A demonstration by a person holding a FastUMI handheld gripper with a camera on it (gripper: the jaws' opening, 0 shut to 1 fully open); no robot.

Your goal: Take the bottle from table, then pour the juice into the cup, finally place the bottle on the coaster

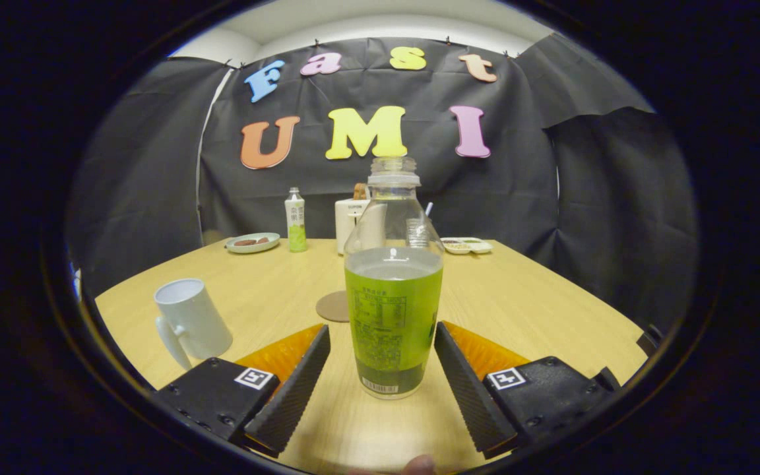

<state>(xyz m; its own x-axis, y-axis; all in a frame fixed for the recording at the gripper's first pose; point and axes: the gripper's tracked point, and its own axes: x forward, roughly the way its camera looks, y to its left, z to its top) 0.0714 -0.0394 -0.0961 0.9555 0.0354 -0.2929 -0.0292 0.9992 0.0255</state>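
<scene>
Two fingers of the gripper (pixel 380 379) are standing spread, flanking without touching the uncapped clear plastic bottle of green juice (pixel 393 290) on the wooden table (pixel 518 297); half-full, likely slippery, squeezable, best gripped at its labelled lower body.

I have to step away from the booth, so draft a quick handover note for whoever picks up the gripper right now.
Gripper: open, fingers either side of the bottle, not pressing on it.
Bottle: upright on the table, uncapped, green juice inside.
Cup: on the table, off to the left of the fingers; whether it is empty cannot be seen.
Coaster: just behind the bottle, bare.
Done: approach only.
Left: grasp, pour into cup, set bottle on coaster.
</scene>
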